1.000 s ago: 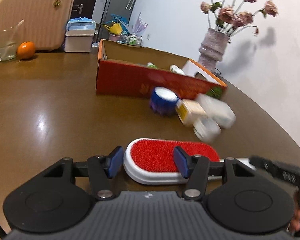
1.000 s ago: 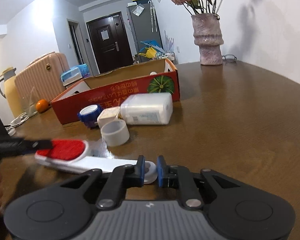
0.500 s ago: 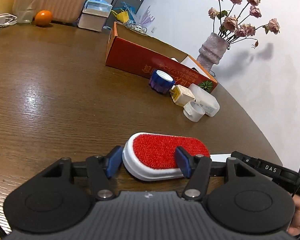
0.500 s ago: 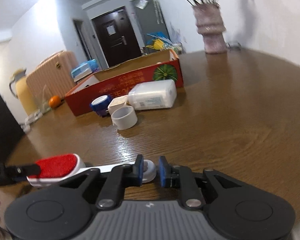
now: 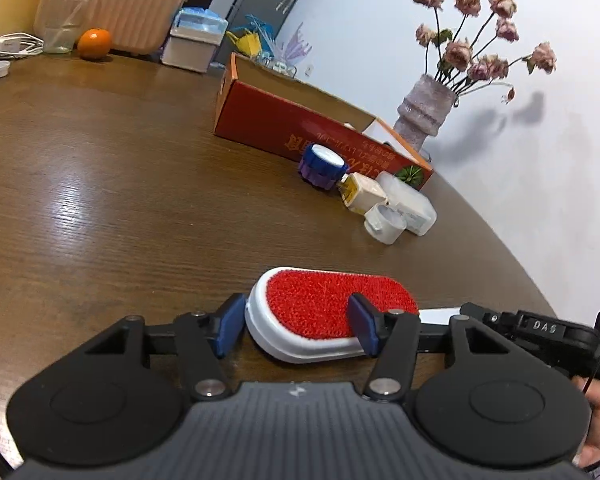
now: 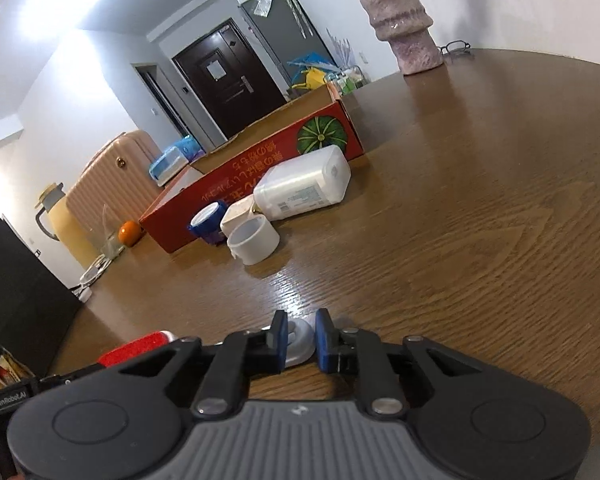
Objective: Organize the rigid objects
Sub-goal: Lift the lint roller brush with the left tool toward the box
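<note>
While both grippers hold one lint brush (image 5: 332, 310), a twist could wrench it loose.
Right gripper (image 6: 301, 340) is clamped on the handle end at lower centre; left gripper (image 5: 296, 322), jaws just closing, grips the red head.

Bright indoor light, ceiling glare, sheen on the table (image 5: 80, 208) (strong fisheye curving), vase shadow on wall.

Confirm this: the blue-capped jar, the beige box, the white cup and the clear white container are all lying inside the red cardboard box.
Not inside. The left wrist view shows the blue-capped jar, beige box, white cup and clear white container on the table, just outside the red cardboard box.
</note>
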Demonstrator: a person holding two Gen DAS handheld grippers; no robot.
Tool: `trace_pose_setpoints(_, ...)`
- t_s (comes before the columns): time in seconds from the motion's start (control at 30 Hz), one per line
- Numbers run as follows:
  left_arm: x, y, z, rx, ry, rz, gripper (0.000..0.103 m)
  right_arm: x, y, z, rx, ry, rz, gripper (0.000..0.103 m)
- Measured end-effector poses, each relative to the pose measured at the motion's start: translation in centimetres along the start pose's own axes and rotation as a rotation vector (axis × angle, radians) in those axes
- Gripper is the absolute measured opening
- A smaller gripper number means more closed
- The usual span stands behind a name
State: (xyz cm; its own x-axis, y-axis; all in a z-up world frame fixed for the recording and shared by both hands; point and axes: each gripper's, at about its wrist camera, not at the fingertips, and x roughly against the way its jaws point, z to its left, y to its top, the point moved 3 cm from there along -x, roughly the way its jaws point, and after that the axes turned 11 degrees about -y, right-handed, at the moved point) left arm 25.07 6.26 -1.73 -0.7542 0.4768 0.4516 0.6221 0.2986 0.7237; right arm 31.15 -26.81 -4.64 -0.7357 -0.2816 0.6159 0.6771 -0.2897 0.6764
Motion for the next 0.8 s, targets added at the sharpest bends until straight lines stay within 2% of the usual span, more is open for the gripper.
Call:
trace_pose_setpoints(0.1,2.0,-0.5,-1.3,-0.069,-0.027,-0.067,0.052,0.9,-0.8,0.6,0.038,-0.033,-0.034,0.014)
trace_pose_setpoints(0.3,6.0,-1.3,-4.0,-0.171,-0.063,-0.2,0.052,5.7,-2.6,1.4,0.069,0.006,-0.234,0.014)
trace_pose_setpoints(0.43,7.9,-1.6,-5.9,-0.21,-0.088,-0.264,0.052,9.4,-3.6,2.6,0.121,-0.007,-0.367,0.015)
trace_pose_setpoints(0.57,8.9,-1.7,-7.1,-0.229,-0.118,-0.291,0.051,12.2,-3.9,2.7,0.123,-0.01,-0.445,0.015)
trace_pose_setpoints(0.8,7.5,-0.8,-7.5,-0.224,-0.149,-0.294,0.05,13.0,-3.1,1.5,0.094,0.007,-0.487,0.015)
